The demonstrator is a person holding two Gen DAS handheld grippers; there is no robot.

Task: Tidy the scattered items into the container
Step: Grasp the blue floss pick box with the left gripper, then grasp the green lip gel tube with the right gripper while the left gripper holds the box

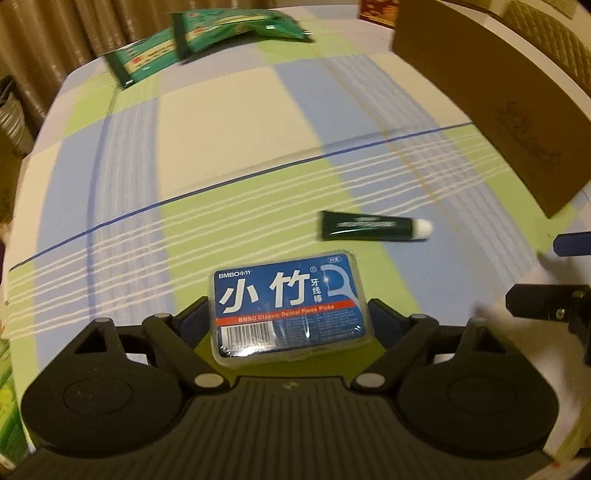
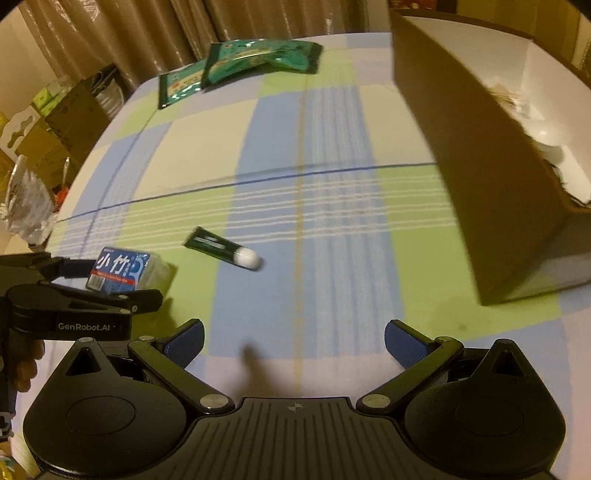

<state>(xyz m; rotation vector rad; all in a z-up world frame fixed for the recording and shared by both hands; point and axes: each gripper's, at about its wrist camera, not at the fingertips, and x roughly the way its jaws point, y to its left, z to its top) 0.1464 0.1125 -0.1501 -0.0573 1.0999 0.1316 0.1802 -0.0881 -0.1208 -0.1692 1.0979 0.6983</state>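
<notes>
The left gripper [image 1: 290,314] points steeply down at the tabletop [image 1: 229,147], which wears a checked cloth of blue, green and cream. Its jaws stand wide, one on each side of a floss box [image 1: 286,306] that lies flat on the cloth; whether the blue pads [image 1: 384,314] touch the box's sides cannot be told, and the box sits on the cloth, not lifted. In the right wrist view the same box [image 2: 120,275] shows between the left gripper's [image 2: 110,280] fingers, with a hand [image 2: 22,363] on its handle below.

Just beyond the box and to the right lies a dark green tube [image 1: 369,226] with a white cap, apart from the box and clear of the jaws. Far ahead, at the far edge, two green packets [image 1: 207,42] overlap each other. To the right stands the cardboard carton [image 1: 495,110], its near wall tall and plain; nothing lies between the tube and that wall.

The right gripper [image 2: 293,345] is open with nothing between its pads [image 2: 186,341], hanging over bare cloth. The tube [image 2: 225,251] lies ahead of it and slightly left; the carton [image 2: 491,177] rises to its right, its white inside holding some pale things too blurred to name. Left of the tabletop, boxes and bags [image 2: 40,147] stand by a curtain [image 2: 147,33].
</notes>
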